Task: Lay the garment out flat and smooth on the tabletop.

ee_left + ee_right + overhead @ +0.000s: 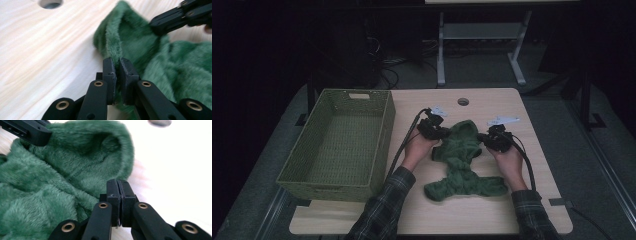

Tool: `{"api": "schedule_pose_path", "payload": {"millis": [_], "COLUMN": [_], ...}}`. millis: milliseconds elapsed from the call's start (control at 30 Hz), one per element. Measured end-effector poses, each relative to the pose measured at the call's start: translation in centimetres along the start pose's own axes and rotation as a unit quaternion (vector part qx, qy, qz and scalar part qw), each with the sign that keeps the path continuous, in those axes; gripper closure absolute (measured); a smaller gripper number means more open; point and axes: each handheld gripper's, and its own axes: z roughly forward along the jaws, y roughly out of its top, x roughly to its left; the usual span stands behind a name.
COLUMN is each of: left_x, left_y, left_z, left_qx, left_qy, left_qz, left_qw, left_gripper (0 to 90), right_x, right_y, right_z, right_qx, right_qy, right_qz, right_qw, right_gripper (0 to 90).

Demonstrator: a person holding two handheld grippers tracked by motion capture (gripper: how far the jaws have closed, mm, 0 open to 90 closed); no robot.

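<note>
A green fleece garment (462,160) lies crumpled on the wooden table (492,210), with its hood end pointing away from me. My left gripper (443,132) is at the garment's upper left edge. In the left gripper view the left gripper (118,62) is shut on a fold of the green fleece (175,70). My right gripper (484,137) is at the upper right edge. In the right gripper view the right gripper (117,183) has its pads pressed together, with the fleece (50,182) lying against its left jaw. I cannot tell whether any cloth is pinched there.
An open green woven basket (382,135) stands on the table's left side, close to my left forearm. A round cable hole (463,102) sits near the table's far edge. Beyond it, another table's white legs (441,55) stand on the dark floor.
</note>
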Motion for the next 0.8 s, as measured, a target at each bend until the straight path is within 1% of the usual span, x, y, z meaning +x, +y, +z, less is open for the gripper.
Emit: {"api": "schedule_pose_path", "payload": {"millis": [33, 100, 200, 267, 300, 333, 400, 467, 500, 533, 567, 600, 700, 733, 767, 800], "left_x": [0.3, 0.8, 1.5, 1.9, 2.1, 2.4, 2.7, 2.6, 2.7, 2.8, 3.0, 3.1, 3.1, 3.1, 3.1, 3.3], "left_y": [-0.2, -0.9, -1.9, -2.4, -2.6, -2.8, -3.1, -3.2, -3.2, -3.3, -3.4, -3.5, -3.5, -3.5, -3.5, -3.4], "left_z": [-0.3, -0.5, -0.3, 0.1, 0.5, 0.8, 1.5, 2.1, 2.4, 2.6, 2.8, 3.2, 3.3, 3.2, 3.2, 2.7], "left_qx": [-0.002, -0.008, -0.018, -0.014, -0.014, -0.012, -0.012, -0.011, -0.005, -0.004, -0.005, -0.002, 0.002, 0.002, 0.002, -0.001], "left_qy": [0.004, 0.008, 0.015, 0.023, 0.024, 0.026, 0.034, 0.048, 0.05, 0.05, 0.049, 0.045, 0.043, 0.043, 0.043, 0.035], "left_qz": [-0.002, -0.012, -0.028, -0.029, -0.032, -0.034, -0.036, -0.026, -0.025, -0.03, -0.029, -0.033, -0.03, -0.036, -0.036, -0.043], "left_qw": [1.0, 0.9999, 0.9993, 0.9992, 0.9991, 0.999, 0.9987, 0.9984, 0.9984, 0.9983, 0.9984, 0.9984, 0.9986, 0.9984, 0.9984, 0.9985], "left_gripper": [83.5, 84.1, 85.0, 85.5, 85.7, 85.8, 86.3, 86.7, 86.9, 86.8, 86.8, 86.6, 84.8, 81.0, 76.8, 72.7], "right_x": [-0.1, -0.4, -1.0, -1.3, -1.4, -1.5, -1.7, -1.9, -2.0, -2.1, -2.2, -2.3, -2.4, -2.4, -2.4, -2.4], "right_y": [0.1, 0.3, 0.1, -0.1, -0.2, -0.4, -0.5, -0.6, -0.6, -0.6, -0.6, -0.7, -0.9, -1.1, -1.1, -0.9], "right_z": [-0.3, -0.8, -1.0, -0.6, -0.3, 0.0, 0.7, 1.4, 1.8, 2.1, 2.3, 2.5, 2.9, 3.1, 3.1, 3.0], "right_qx": [-0.006, -0.016, -0.022, -0.019, -0.015, -0.01, -0.002, 0.007, 0.012, 0.017, 0.022, 0.022, 0.028, 0.032, 0.032, 0.03], "right_qy": [-0.001, -0.002, 0.0, 0.002, 0.001, -0.002, -0.003, -0.009, -0.013, -0.015, -0.016, -0.018, -0.017, -0.016, -0.016, -0.008], "right_qz": [-0.001, 0.003, 0.012, 0.016, 0.016, 0.013, 0.017, 0.013, 0.012, 0.01, 0.012, 0.013, 0.012, 0.013, 0.013, 0.019], "right_qw": [1.0, 0.9999, 0.9997, 0.9997, 0.9998, 0.9999, 0.9999, 0.9999, 0.9998, 0.9997, 0.9996, 0.9995, 0.9994, 0.9993, 0.9993, 0.9993], "right_gripper": [88.4, 88.6, 88.6, 88.7, 88.8, 88.9, 89.0, 89.0, 89.1, 89.1, 89.1, 89.1, 89.1, 87.9, 87.9, 82.7]}}
